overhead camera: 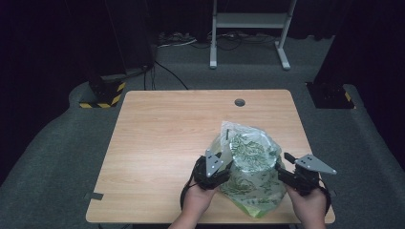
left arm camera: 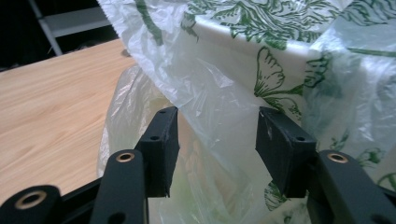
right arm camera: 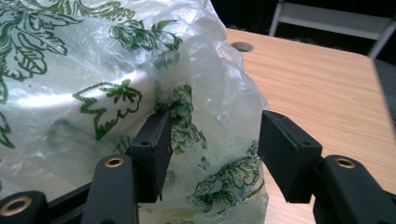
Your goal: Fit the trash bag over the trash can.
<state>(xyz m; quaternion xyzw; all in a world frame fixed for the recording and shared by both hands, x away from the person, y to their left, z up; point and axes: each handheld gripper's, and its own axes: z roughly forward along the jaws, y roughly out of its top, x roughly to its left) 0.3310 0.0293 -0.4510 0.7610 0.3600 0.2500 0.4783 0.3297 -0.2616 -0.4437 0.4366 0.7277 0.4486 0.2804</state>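
High view: left claw [overhead camera: 228, 168] and right claw [overhead camera: 279, 168], both agape, flanking bag [overhead camera: 250, 164].

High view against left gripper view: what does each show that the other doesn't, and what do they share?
High view alone: both hands, the left gripper and right gripper flanking the bag, the cable hole, and the grey carpet around the table. Left gripper view alone: its own open jaws up close with thin film between them, and a white rim inside. Both: the green-printed translucent plastic bag, the wooden table and the metal frame behind.
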